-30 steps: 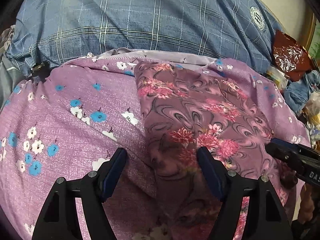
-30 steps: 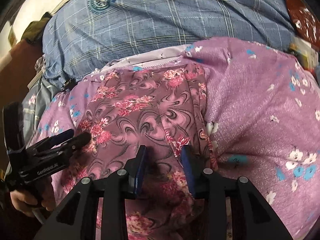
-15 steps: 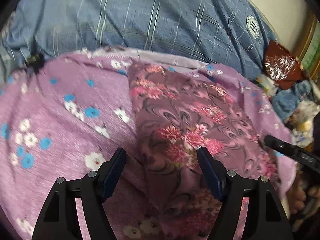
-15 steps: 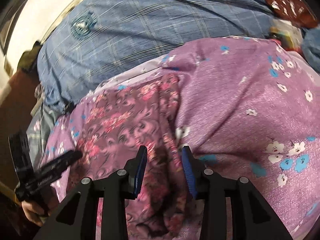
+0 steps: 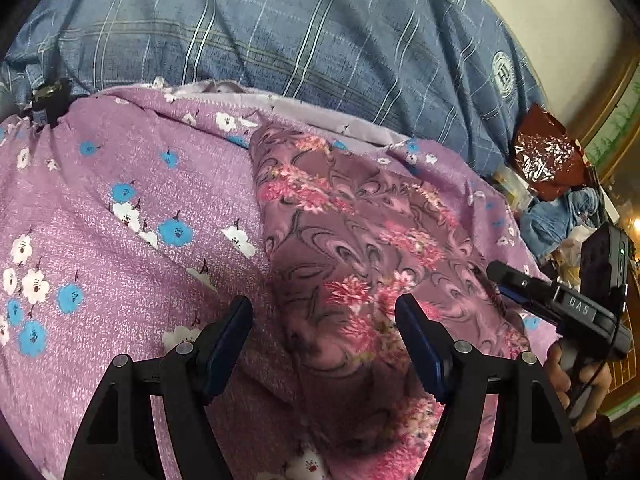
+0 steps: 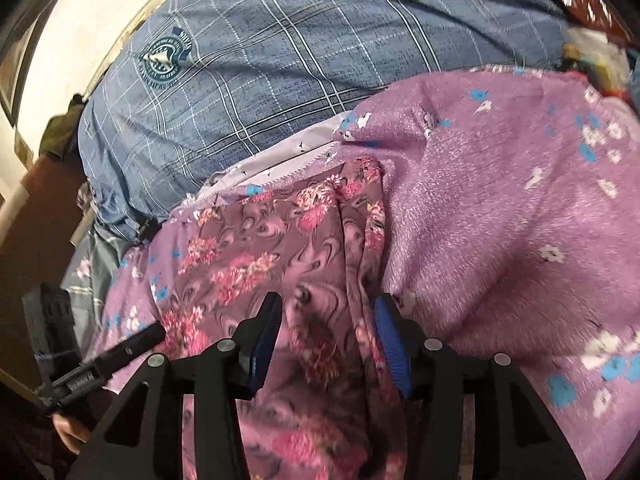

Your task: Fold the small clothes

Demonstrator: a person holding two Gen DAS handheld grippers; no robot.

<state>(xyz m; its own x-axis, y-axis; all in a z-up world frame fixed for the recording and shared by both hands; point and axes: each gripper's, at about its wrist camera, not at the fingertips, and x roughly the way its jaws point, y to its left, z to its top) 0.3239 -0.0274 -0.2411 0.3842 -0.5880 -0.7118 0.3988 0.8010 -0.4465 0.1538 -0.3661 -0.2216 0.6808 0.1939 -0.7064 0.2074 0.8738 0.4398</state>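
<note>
A mauve garment (image 5: 352,248) with pink flowers and swirls lies in a long strip on a purple flowered blanket (image 5: 120,248). My left gripper (image 5: 324,336) is open and hovers over the garment's near end, holding nothing. My right gripper (image 6: 326,332) is open with both fingers astride the garment (image 6: 288,248) near its right edge; cloth lies between the pads but is not pinched. The right gripper (image 5: 520,284) also shows at the garment's right edge in the left wrist view. The left gripper (image 6: 132,344) shows at the left in the right wrist view.
A blue plaid pillow (image 5: 300,28) lies behind the blanket. A red foil bag (image 5: 548,156) and blue clothes (image 5: 560,216) sit at the far right. A wooden bed frame (image 6: 28,240) shows at the left in the right wrist view.
My right gripper opened wider and shifted over the garment's right edge. The left gripper stayed open and swayed a little over the near end.
</note>
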